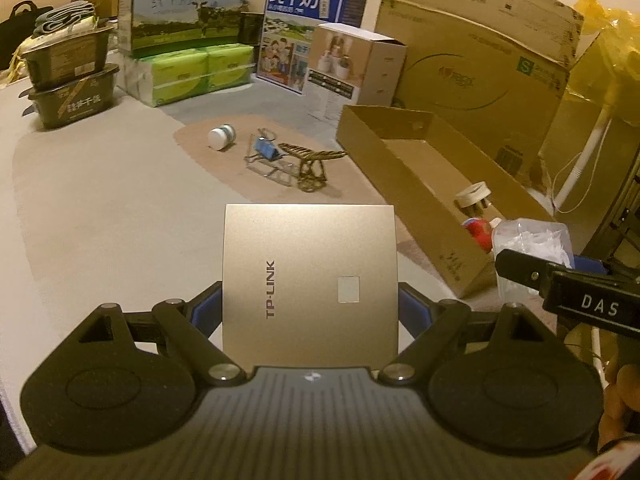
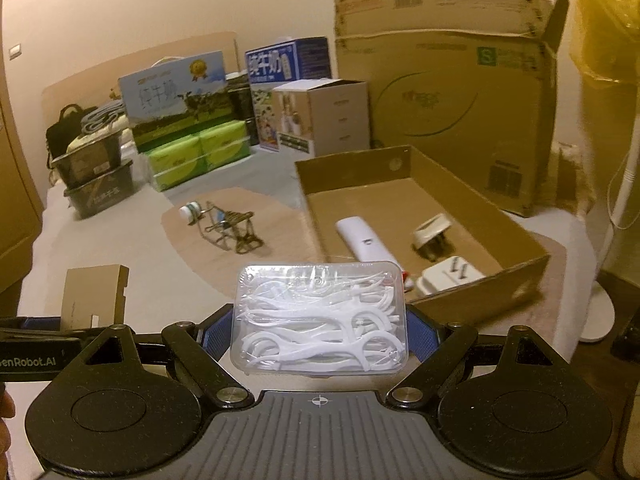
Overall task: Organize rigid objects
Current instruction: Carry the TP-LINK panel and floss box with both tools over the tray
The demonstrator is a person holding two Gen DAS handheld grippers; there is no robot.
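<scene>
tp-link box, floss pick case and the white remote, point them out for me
tp-link box (image 1: 310, 280), left wrist view, middle of its gold top face
floss pick case (image 2: 320, 316), right wrist view, centre of its clear lid
white remote (image 2: 362, 240), right wrist view, middle of its body

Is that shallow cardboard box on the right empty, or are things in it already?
Not empty. The shallow cardboard box holds a white remote and two white plug adapters.
</scene>
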